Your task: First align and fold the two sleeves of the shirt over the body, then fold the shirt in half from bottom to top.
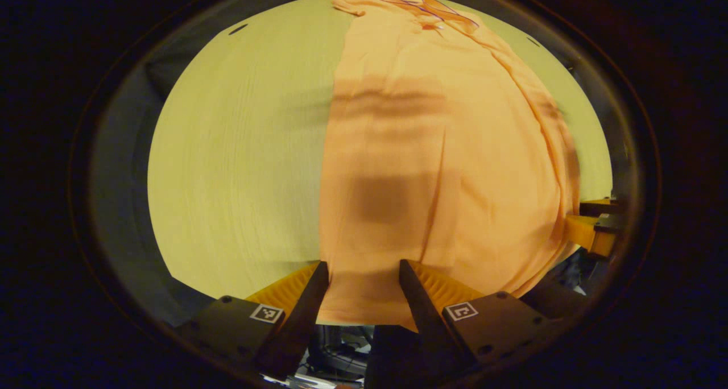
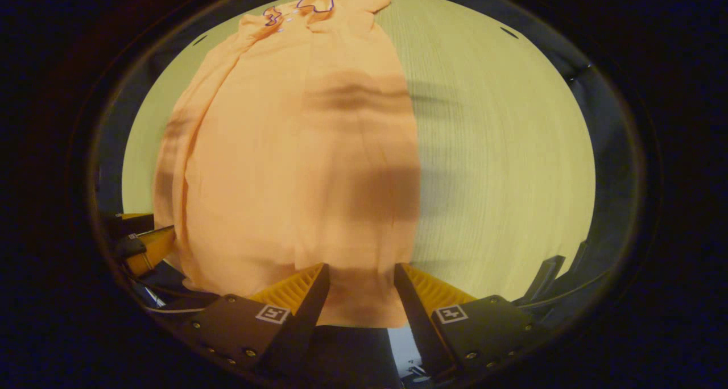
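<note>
An orange shirt lies lengthwise on the pale wooden table, narrowed to a long strip, with its collar at the far end. My left gripper stands open at the near hem's left corner, and cloth lies in the wide gap between its fingers. In the right gripper view the same shirt runs away to the collar. My right gripper is open at the hem's right corner, also with cloth between its fingers. The hem hangs slightly over the table's near edge.
The right gripper shows at the right edge of the left gripper view, and the left gripper at the left edge of the right gripper view. Bare table lies beside the shirt. Cables and clutter sit below the near edge.
</note>
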Demonstrator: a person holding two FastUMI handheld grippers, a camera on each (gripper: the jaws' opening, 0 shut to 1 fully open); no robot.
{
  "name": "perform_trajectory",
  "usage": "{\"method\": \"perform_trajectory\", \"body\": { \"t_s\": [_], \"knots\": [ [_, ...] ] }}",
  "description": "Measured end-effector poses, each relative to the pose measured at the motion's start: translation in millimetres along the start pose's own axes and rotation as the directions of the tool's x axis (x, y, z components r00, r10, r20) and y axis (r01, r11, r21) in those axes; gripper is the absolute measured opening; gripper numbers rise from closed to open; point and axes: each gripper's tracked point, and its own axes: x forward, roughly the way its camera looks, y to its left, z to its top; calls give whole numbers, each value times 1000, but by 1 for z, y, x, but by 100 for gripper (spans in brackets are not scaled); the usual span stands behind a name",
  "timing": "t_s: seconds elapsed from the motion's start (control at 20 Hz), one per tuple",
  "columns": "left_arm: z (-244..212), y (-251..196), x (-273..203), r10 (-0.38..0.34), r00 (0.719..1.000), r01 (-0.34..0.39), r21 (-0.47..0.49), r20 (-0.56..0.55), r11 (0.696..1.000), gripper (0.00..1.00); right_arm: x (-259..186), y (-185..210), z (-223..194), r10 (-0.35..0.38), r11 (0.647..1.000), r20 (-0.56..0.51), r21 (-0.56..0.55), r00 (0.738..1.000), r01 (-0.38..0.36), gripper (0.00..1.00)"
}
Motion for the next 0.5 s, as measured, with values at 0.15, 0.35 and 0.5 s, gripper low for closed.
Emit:
{"method": "perform_trajectory", "body": {
  "t_s": [0.15,0.35,0.5],
  "knots": [
    [-1,-3,-2,-11,1000,11,-4,-15,1000,88,-1,0,0,5,1000,-10,11,1000,-5,79],
    [-1,-7,-2,-8,1000,8,0,-23,1000,78,0,1,2,5,1000,-16,6,1000,-5,79],
    [-1,-8,-3,-14,999,15,11,-32,1000,73,0,1,1,7,1000,-33,-2,999,-7,77]
  ]
}}
